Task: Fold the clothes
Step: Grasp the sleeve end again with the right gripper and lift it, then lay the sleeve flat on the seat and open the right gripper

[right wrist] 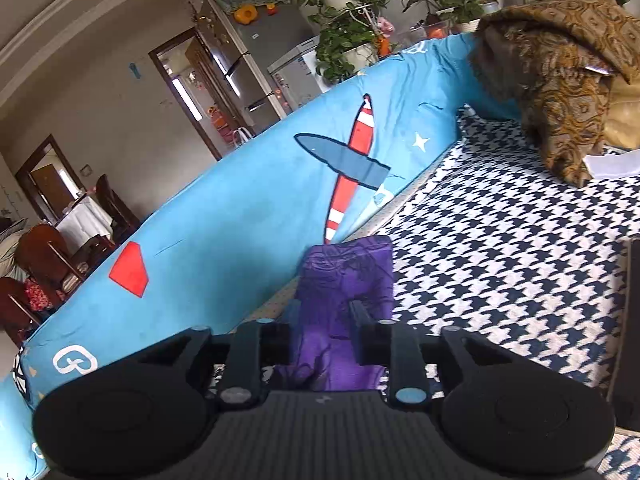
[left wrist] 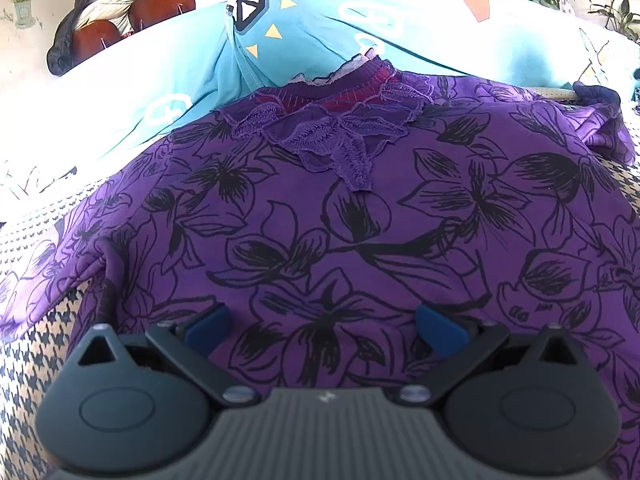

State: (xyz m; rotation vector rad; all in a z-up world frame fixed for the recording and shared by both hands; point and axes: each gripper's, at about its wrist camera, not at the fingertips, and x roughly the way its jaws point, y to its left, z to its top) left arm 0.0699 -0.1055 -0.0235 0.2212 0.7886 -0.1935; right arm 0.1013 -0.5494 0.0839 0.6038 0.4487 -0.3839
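Observation:
A purple top with black flower outlines (left wrist: 360,220) lies spread front-up on a houndstooth cover (left wrist: 36,352), its lace collar (left wrist: 340,132) at the far side. My left gripper (left wrist: 322,320) hovers just above the lower chest of the top, its blue pads (left wrist: 438,330) wide apart with nothing between them. In the right wrist view a strip of the same purple cloth (right wrist: 348,268) sticks out forward between the black fingers. My right gripper (right wrist: 325,308) is shut on that strip, lifted a little above the houndstooth cover (right wrist: 500,260).
A long blue cushion with printed shapes (right wrist: 240,220) runs along the far side of the cover (left wrist: 180,64). A brown patterned bundle (right wrist: 560,80) sits at the far right. A dark upright object (right wrist: 632,320) stands at the right edge. Chairs (right wrist: 44,252) and potted plants (right wrist: 344,32) are beyond.

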